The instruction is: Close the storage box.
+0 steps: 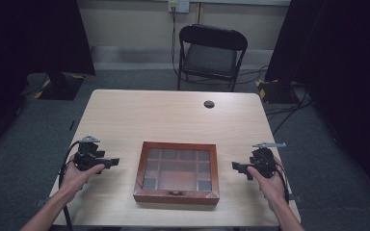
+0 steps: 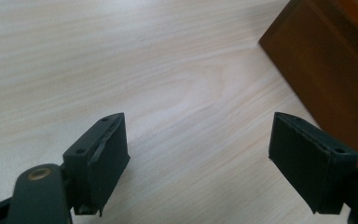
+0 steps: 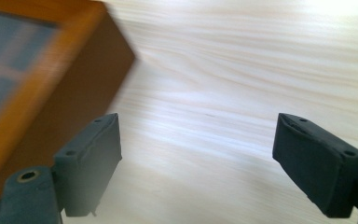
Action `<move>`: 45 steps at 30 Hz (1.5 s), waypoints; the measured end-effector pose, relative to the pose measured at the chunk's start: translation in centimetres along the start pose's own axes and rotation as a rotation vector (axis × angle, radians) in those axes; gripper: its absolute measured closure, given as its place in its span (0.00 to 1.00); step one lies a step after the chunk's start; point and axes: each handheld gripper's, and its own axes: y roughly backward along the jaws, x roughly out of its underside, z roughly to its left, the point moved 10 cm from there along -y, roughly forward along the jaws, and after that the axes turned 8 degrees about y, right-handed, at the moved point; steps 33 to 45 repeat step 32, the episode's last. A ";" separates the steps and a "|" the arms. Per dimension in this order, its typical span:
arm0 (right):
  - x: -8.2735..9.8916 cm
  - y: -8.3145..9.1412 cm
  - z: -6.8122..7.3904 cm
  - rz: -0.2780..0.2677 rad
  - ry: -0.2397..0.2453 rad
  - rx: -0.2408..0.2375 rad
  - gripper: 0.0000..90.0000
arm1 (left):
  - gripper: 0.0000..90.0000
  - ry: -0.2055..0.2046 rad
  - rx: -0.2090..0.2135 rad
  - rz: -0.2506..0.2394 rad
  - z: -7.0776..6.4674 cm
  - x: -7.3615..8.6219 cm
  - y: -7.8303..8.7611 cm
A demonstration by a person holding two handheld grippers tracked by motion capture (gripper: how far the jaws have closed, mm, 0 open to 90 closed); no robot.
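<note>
Both the left gripper (image 1: 114,161) and right gripper (image 1: 235,166) are flanking the wooden box (image 1: 177,172), jaws wide and empty; uneven closing could skew it.

We see the brown wooden glass-lidded box (image 3: 51,74) smeared by motion blur and cut off at the left edge in the right gripper view; in the left gripper view its corner (image 2: 326,65) runs off the right edge.
</note>
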 end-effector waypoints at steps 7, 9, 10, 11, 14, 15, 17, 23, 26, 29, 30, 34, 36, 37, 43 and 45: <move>2.2 -1.6 -2.7 0.091 -0.071 0.155 0.17 | 0.21 -0.021 -0.039 0.037 0.7 0.6 -1.2; 2.4 -1.8 -3.0 0.091 -0.066 0.196 0.17 | 0.20 -0.035 -0.060 0.041 0.8 0.6 -1.2; 2.4 -1.8 -3.0 0.091 -0.066 0.196 0.17 | 0.20 -0.035 -0.060 0.041 0.8 0.6 -1.2; 2.6 -2.3 -3.1 0.092 -0.079 0.217 0.15 | 0.20 -0.054 -0.077 0.038 0.7 0.6 -1.3; 2.6 -2.8 -3.1 0.084 -0.031 0.264 0.10 | 0.17 -0.085 -0.119 -0.010 0.9 0.5 -1.8; 2.6 -2.8 -3.1 0.084 -0.031 0.264 0.10 | 0.17 -0.085 -0.119 -0.010 0.9 0.5 -1.8; 2.6 -3.6 -2.5 0.053 0.010 0.255 0.00 | 0.14 -0.115 -0.171 -0.051 1.3 0.4 -2.1; 2.4 -3.9 -2.4 -0.049 0.025 0.262 0.00 | 0.00 -0.106 -0.172 -0.105 2.1 0.1 -2.8; 2.4 -3.9 -2.4 -0.058 0.031 0.261 0.00 | 0.00 -0.106 -0.172 -0.105 2.1 0.1 -2.8; 2.4 -3.9 -2.3 -0.059 0.032 0.259 0.00 | 0.00 -0.106 -0.172 -0.105 2.1 0.1 -2.8; 2.4 -3.9 -2.3 -0.059 0.032 0.259 0.00 | 0.00 -0.108 -0.173 -0.104 2.1 0.1 -2.8; 2.4 -3.9 -2.3 -0.059 0.032 0.259 0.00 | 0.00 -0.107 -0.175 -0.104 2.1 0.1 -2.8; 2.4 -3.9 -2.3 -0.059 0.032 0.259 0.00 | 0.00 -0.107 -0.175 -0.104 2.1 0.1 -2.8; 2.4 -3.9 -2.3 -0.059 0.032 0.259 0.00 | 0.00 -0.107 -0.175 -0.104 2.1 0.1 -2.8; 2.4 -3.9 -2.3 -0.059 0.032 0.259 0.00 | 0.00 -0.107 -0.175 -0.104 2.1 0.1 -2.8; 2.4 -3.9 -2.3 -0.059 0.032 0.259 0.00 | 0.00 -0.107 -0.175 -0.104 2.1 0.1 -2.8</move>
